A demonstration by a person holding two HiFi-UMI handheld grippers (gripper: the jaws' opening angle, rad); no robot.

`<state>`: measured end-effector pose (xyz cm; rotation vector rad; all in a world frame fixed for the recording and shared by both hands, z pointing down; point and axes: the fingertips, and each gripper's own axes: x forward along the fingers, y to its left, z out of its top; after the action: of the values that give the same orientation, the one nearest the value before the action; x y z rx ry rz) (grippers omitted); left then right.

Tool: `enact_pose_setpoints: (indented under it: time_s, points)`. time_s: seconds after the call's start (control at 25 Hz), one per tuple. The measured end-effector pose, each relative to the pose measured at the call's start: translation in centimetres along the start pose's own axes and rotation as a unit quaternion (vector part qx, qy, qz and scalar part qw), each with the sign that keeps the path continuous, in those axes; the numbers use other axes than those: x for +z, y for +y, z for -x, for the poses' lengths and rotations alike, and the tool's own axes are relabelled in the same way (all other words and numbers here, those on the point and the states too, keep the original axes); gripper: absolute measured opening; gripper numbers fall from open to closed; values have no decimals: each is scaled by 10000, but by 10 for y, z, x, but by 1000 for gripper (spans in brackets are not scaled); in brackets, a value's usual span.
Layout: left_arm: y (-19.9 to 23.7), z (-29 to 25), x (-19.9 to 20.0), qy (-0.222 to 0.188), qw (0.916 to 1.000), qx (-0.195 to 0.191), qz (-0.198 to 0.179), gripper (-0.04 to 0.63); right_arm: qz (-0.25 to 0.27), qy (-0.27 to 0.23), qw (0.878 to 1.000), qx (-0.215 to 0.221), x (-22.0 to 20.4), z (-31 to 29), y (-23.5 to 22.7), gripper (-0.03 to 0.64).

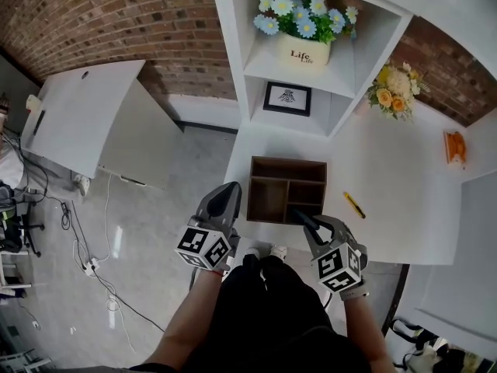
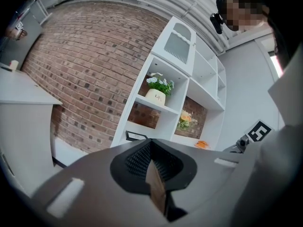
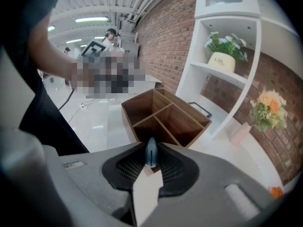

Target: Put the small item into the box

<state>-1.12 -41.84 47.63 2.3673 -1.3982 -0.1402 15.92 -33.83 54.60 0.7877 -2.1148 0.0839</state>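
Note:
A brown wooden box (image 1: 287,189) with open compartments sits at the near edge of the white table (image 1: 388,200). My right gripper (image 1: 309,222) hovers just over the box's near right corner, shut on a small blue-grey item (image 3: 151,151) that stands upright between its pads. In the right gripper view the box (image 3: 165,117) lies straight ahead, below the jaws. To the left of the box, off the table edge, my left gripper (image 1: 226,199) is held with its jaws together and nothing in them. The left gripper (image 2: 152,149) looks toward the shelf.
A yellow pen (image 1: 354,205) lies on the table right of the box. Behind the box stands a white shelf unit (image 1: 233,68) with a flower pot (image 1: 304,50) and a framed picture (image 1: 286,98). A bouquet (image 1: 394,92) and an orange object (image 1: 455,146) sit farther right.

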Motion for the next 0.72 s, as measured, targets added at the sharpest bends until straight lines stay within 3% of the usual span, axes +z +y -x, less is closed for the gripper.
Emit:
enact_pose_setpoints:
  time_s: [0.08, 0.32, 0.72]
  points:
    - [0, -1, 0, 29, 10000, -67, 16, 2, 168, 180, 9996, -147, 0, 0, -2, 71]
    - [5, 2, -1, 67, 9998, -152, 57, 2, -101, 284, 9992, -254, -1, 0, -4, 71]
    - [13, 2, 0, 115, 9996, -228, 93, 2, -749, -35, 9961, -468, -4, -1, -12, 72]
